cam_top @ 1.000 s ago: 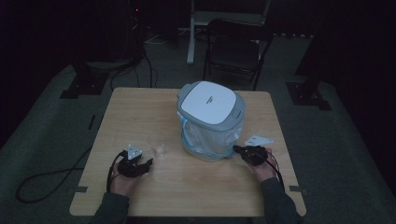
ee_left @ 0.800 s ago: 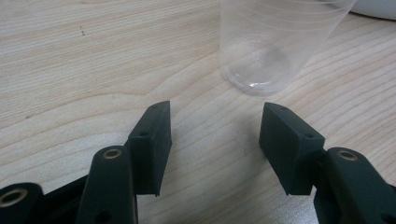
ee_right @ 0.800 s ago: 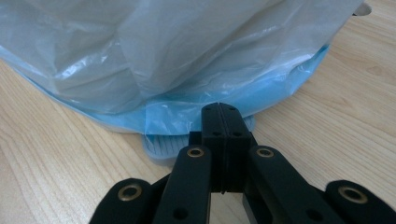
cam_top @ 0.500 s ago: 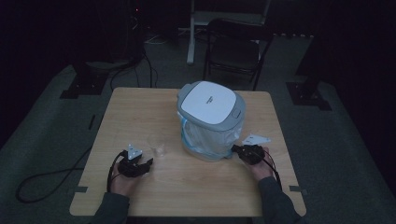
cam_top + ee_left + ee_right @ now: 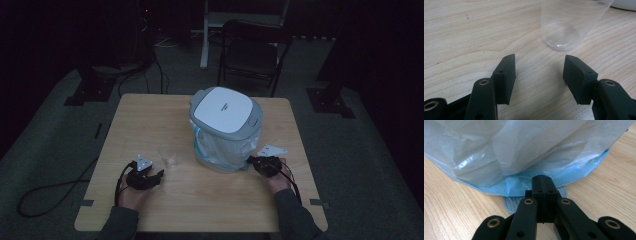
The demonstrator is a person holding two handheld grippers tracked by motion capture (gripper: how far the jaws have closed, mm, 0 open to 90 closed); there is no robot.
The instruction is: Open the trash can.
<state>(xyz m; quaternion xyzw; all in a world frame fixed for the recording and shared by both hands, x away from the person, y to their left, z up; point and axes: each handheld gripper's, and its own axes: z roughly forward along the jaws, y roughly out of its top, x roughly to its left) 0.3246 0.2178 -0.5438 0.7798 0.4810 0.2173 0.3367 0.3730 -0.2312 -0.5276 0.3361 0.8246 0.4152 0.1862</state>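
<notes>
Risk noted: left gripper (image 5: 539, 75), jaws wide, could tip the clear plastic cup (image 5: 569, 25) at upper centre; right gripper (image 5: 541, 182), jaws closed and empty, sat over the pedal (image 5: 511, 203) of the pedal bin (image 5: 227, 127).

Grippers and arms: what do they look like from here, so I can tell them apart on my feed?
Both grippers are black, each with two flat rectangular jaw pads and brass-ringed screw holes. The left gripper and right gripper each carry a pale triangular plate on top. A black cable trails from the left one. Both sleeves are dark grey.
</notes>
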